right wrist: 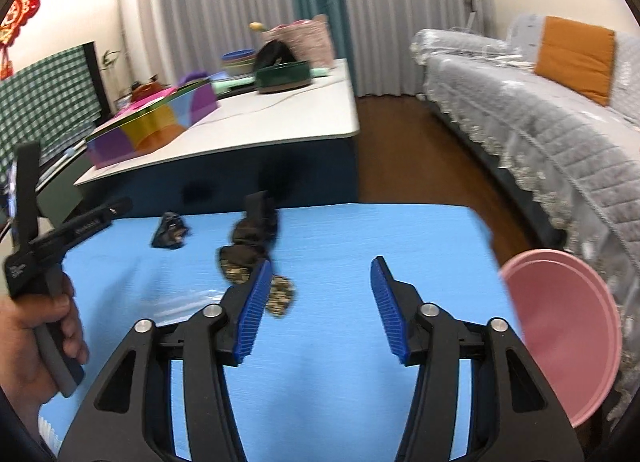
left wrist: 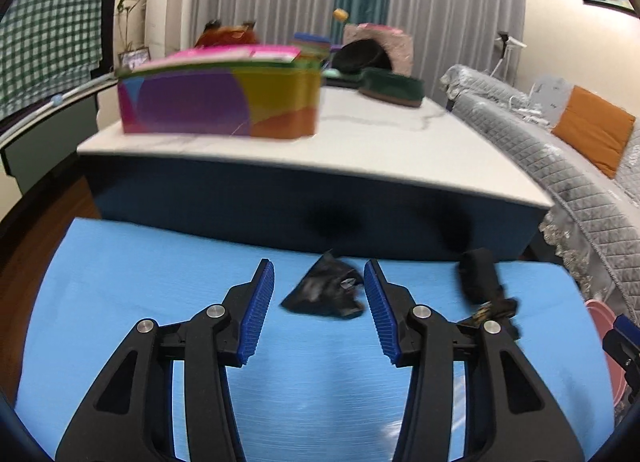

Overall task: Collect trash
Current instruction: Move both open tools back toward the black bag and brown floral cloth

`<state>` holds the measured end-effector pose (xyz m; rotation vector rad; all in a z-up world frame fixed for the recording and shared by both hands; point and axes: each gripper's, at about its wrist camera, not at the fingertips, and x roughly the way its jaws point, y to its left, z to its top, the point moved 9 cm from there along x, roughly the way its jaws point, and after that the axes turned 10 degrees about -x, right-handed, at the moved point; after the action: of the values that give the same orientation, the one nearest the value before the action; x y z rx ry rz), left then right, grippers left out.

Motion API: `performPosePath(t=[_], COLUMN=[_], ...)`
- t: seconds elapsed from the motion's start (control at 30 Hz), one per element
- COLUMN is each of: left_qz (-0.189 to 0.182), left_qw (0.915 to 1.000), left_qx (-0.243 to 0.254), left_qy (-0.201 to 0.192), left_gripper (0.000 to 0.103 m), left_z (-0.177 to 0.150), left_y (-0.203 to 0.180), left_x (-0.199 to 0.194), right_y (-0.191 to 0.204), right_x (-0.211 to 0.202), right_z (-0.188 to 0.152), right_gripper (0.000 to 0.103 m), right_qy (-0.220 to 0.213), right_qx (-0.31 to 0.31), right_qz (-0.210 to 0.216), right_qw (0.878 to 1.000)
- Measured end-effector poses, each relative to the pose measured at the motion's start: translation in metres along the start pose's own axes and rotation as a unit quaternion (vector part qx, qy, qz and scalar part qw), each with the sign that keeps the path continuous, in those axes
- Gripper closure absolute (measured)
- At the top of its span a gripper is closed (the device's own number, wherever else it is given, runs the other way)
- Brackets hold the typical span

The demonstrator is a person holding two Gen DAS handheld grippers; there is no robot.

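A crumpled black wrapper (left wrist: 326,292) lies on the blue mat (left wrist: 160,282); it also shows in the right wrist view (right wrist: 170,231). My left gripper (left wrist: 319,288) is open, its jaws on either side of this wrapper, just above the mat. A second dark crumpled piece of trash with a speckled part (right wrist: 250,250) lies to the right; it shows in the left wrist view (left wrist: 482,284) too. My right gripper (right wrist: 320,282) is open and empty, its left finger (right wrist: 252,310) next to that trash. A pink bin (right wrist: 568,326) stands at the mat's right edge.
A white-topped low table (left wrist: 360,142) stands beyond the mat, holding a multicoloured box (left wrist: 220,102), a dark green tin (left wrist: 394,88) and other items. A grey covered sofa (right wrist: 560,134) with an orange cushion (right wrist: 576,54) runs along the right. Wooden floor (right wrist: 400,150) lies between.
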<state>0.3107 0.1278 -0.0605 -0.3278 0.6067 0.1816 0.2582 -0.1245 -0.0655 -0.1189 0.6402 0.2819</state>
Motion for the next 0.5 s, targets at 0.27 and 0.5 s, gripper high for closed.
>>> performPosePath(t=[0.27, 0.5], left_qz=[0.006, 0.004], left_qw=[0.9998, 0.999], left_qx=[0.004, 0.031], left_qy=[0.02, 0.032], left_gripper=[0.049, 0.038], left_z=[-0.013, -0.017], left_y=[0.013, -0.003], left_x=[0.018, 0.035], right_y=[0.028, 0.041], right_x=[0.046, 0.075], right_z=[-0.003, -0.001], right_gripper=[0.035, 0.028], right_qy=[0.025, 0.039], right_qx=[0.012, 0.016], right_qz=[0.032, 0.051], right_qw=[0.999, 0.998])
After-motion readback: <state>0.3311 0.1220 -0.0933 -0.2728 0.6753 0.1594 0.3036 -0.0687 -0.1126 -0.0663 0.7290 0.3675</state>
